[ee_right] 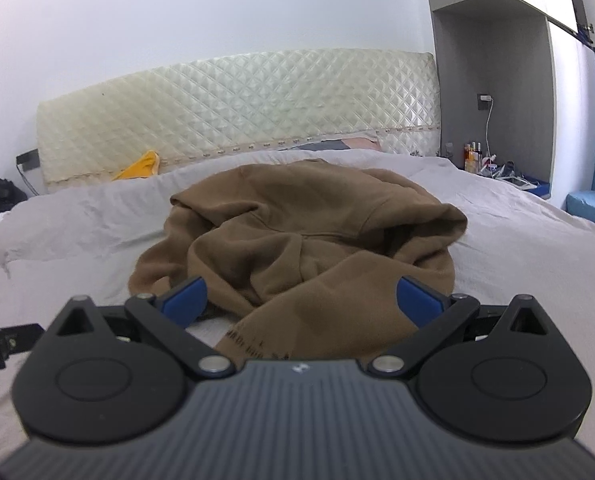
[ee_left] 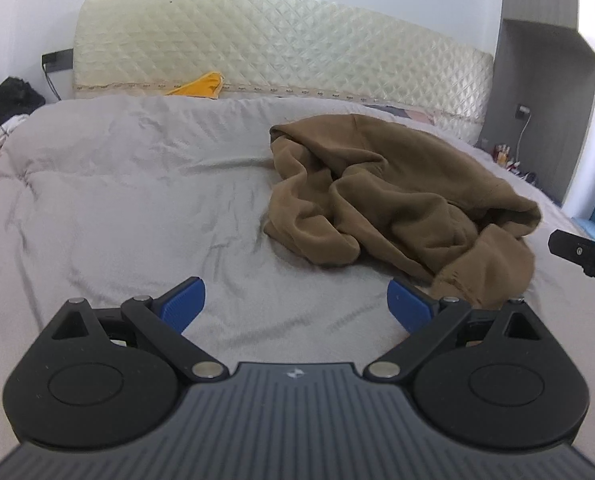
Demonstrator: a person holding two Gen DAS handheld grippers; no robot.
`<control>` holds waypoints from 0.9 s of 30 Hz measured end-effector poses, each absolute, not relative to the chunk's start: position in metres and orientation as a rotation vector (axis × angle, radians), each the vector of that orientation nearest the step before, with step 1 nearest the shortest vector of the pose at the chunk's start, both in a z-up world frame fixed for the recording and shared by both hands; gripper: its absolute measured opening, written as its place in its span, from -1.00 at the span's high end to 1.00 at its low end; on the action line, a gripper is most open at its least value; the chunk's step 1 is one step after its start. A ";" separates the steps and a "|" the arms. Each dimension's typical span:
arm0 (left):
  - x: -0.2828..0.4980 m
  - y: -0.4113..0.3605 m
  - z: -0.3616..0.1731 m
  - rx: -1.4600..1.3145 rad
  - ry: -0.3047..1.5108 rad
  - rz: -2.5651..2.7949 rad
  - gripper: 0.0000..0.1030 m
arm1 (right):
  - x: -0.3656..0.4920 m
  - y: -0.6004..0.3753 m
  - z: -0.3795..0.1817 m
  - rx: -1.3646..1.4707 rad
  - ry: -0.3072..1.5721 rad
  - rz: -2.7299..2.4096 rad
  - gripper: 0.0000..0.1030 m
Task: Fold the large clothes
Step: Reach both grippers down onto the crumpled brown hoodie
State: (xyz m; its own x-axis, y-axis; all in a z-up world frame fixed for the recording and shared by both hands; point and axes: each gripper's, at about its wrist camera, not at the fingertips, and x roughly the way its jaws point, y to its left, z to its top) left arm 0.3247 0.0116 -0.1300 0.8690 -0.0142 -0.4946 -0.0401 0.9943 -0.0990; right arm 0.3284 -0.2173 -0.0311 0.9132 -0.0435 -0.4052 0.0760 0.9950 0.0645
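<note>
2 grippers, left gripper (ee_left: 296, 305) and right gripper (ee_right: 301, 300), hang spread wide, grasping nothing, near the crumpled brown garment (ee_right: 297, 232) on the grey bed (ee_left: 117, 200).

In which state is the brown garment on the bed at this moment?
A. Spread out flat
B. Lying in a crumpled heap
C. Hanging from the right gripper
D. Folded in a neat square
B: the brown garment lies bunched with deep wrinkles on the grey bedcover, and both the left gripper and the right gripper are open, holding nothing.
</note>
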 end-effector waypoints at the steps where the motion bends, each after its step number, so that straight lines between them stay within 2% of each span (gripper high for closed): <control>1: 0.335 0.010 -0.130 -0.100 0.519 0.015 -0.93 | 0.336 -0.218 -0.033 0.084 0.421 -0.060 -1.00; 15: 0.486 -0.015 -0.143 -0.085 0.561 -0.041 -0.93 | 0.434 -0.261 -0.073 0.298 0.461 -0.142 -1.00; 22: 0.567 -0.014 -0.147 -0.238 0.573 -0.241 -0.93 | 0.490 -0.311 -0.105 0.542 0.522 -0.113 -0.94; 27: 0.634 -0.005 -0.160 -0.398 0.586 -0.305 -0.91 | 0.526 -0.342 -0.116 0.691 0.476 -0.072 -0.94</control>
